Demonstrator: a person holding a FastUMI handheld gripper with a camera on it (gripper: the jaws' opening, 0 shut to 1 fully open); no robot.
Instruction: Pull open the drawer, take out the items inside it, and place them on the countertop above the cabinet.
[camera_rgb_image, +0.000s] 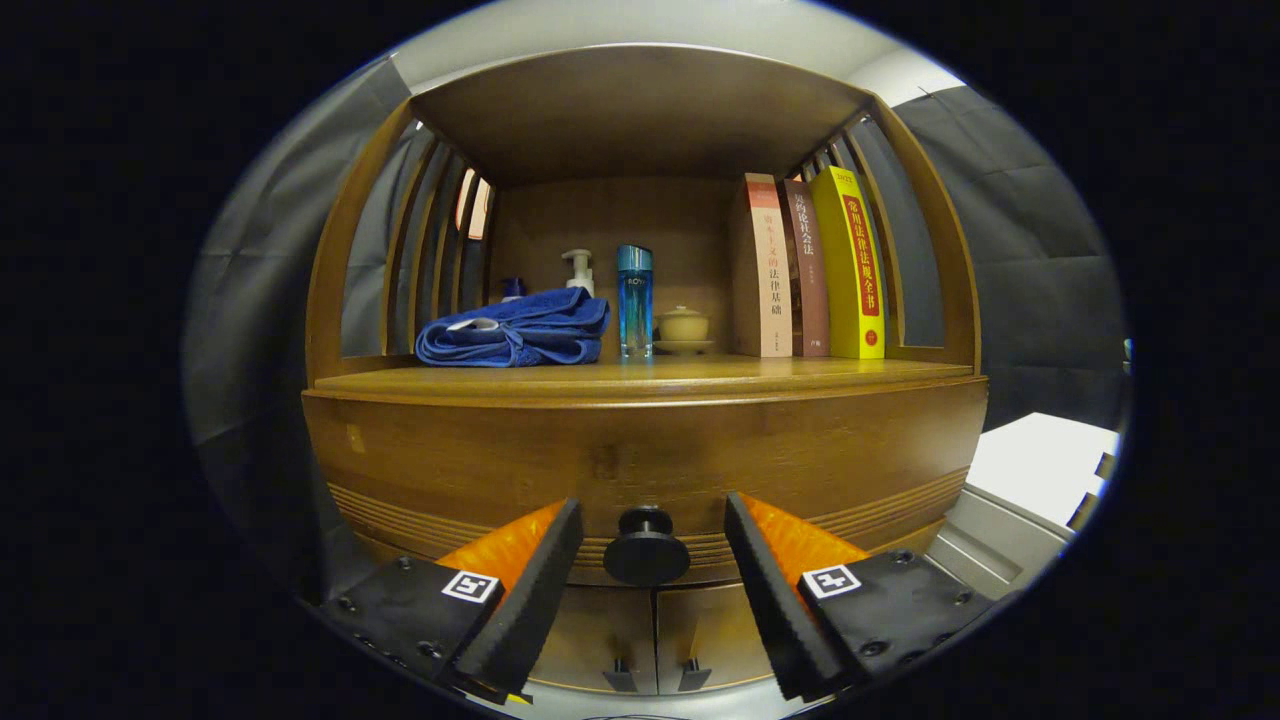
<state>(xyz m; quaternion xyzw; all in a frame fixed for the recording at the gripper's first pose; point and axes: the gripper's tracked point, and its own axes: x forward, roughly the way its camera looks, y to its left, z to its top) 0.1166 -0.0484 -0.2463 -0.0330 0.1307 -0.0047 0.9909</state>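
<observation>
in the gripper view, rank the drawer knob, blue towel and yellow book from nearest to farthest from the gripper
The gripper is open, its fingers apart on either side of the knob.
1. drawer knob: between the fingers, on the closed drawer front.
2. blue towel: folded on the countertop, beyond the fingers and to the left.
3. yellow book: upright at the countertop's right; its spine looks about as far as the towel, so too close to call.

"法律基础" on tan book, "常用法律法规全书" on yellow book

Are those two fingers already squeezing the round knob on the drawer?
Apart. The gripper view shows gaps between the knob and both fingers of the gripper.
</observation>
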